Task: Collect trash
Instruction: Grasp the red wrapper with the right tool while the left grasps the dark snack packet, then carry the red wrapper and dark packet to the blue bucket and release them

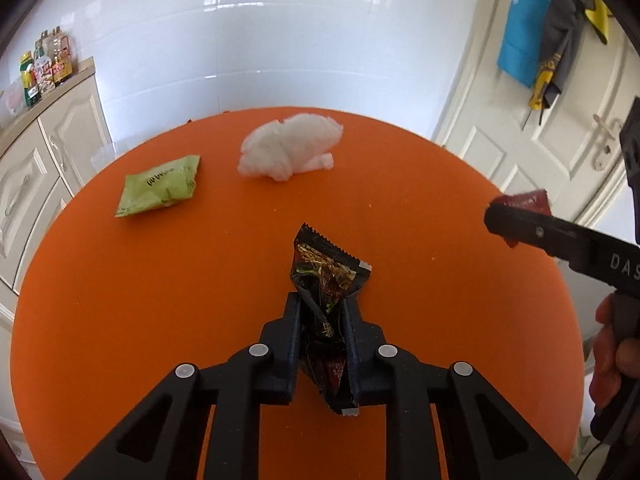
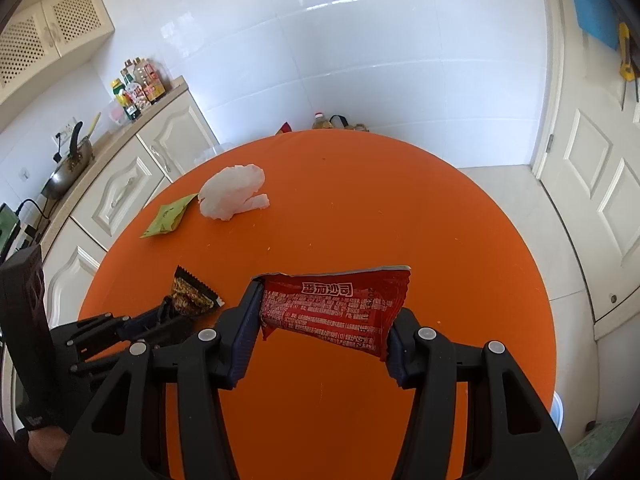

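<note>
The left tool (image 1: 322, 304) is clamped on a dark wrapper (image 1: 326, 276), its fingers (image 1: 294, 344) pressed in on the crumpled lower half. The wrapper's serrated top edge sticks out past the fingertips, over the orange bench (image 1: 140, 300); whether its lower end touches the bench cannot be told.

The right tool (image 2: 320, 320) is clamped on a red sachet (image 2: 336, 308), which spans the gap between the fingers (image 2: 248, 320), with white print facing the camera. The sachet is held flat and a little tilted, above the bench (image 2: 360, 200). In the left wrist view this tool (image 1: 516, 220) reaches in from the right edge with a corner of the sachet (image 1: 528, 202) showing past its tip, and a hand (image 1: 610, 356) grips its handle below.

Two more pieces of trash lie on the far part of the bench. A crumpled white tissue (image 1: 290, 152) sits near the far edge, and a green packet (image 1: 160, 186) lies flat to its left, just apart from it. Both are well apart from either tool.

Beyond the bench stand cream cabinets (image 1: 52, 152) with bottles (image 1: 46, 66) on top, a white tiled wall (image 1: 260, 60) and a white door (image 1: 540, 140).
</note>
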Tool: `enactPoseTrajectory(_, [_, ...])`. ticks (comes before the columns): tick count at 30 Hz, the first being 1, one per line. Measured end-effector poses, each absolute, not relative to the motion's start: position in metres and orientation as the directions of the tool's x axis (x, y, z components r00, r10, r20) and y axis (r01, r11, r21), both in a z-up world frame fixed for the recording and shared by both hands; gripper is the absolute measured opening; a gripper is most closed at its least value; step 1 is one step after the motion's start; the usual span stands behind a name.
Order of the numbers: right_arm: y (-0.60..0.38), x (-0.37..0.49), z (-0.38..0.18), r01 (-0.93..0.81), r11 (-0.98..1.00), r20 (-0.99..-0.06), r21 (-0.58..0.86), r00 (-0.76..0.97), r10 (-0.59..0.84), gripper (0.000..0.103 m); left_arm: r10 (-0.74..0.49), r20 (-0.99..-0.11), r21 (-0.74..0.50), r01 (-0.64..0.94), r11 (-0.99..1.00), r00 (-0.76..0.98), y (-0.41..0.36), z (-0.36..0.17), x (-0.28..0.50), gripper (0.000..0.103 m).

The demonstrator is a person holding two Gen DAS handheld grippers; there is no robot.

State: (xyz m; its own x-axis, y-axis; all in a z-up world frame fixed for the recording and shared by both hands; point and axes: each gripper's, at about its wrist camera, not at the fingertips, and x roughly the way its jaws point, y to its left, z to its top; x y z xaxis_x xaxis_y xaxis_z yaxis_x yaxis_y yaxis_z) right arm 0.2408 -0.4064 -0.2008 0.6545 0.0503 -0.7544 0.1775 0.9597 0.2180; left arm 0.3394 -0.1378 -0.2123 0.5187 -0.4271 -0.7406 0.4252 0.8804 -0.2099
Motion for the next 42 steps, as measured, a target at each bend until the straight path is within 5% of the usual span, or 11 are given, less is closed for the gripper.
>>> enactPoseTrajectory(19, [-0.434, 0.169, -0.147, 0.238, 0.947, -0.671, 0.215, 0.741, -0.033, 0.054, -0.565, -0.576, -0.208, 0.563, 0.8, 0.59, -0.165, -0.111, 0.268, 0.013])
enactPoseTrajectory(29, [-0.5, 0.082, -0.1, 0.394, 0.902, -0.599, 0.176, 0.77, -0.219, 0.054, -0.704, -0.481, -0.197, 0.718, 0.668, 0.523, -0.232, -0.062, 0.209, 0.013])
enactPoseTrajectory(35, [-0.558, 0.008, -0.091, 0.556, 0.817, -0.593, 0.151, 0.713, -0.375, 0.054, -0.78, -0.487, -0.207, 0.815, 0.541, 0.394, -0.297, -0.058, 0.178, 0.013])
enactPoseTrajectory(42, [-0.624, -0.068, -0.134, 0.716, 0.678, -0.669, 0.164, 0.587, -0.457, 0.054, -0.783, -0.599, -0.255, 0.887, 0.384, 0.166, -0.396, -0.096, 0.143, 0.013])
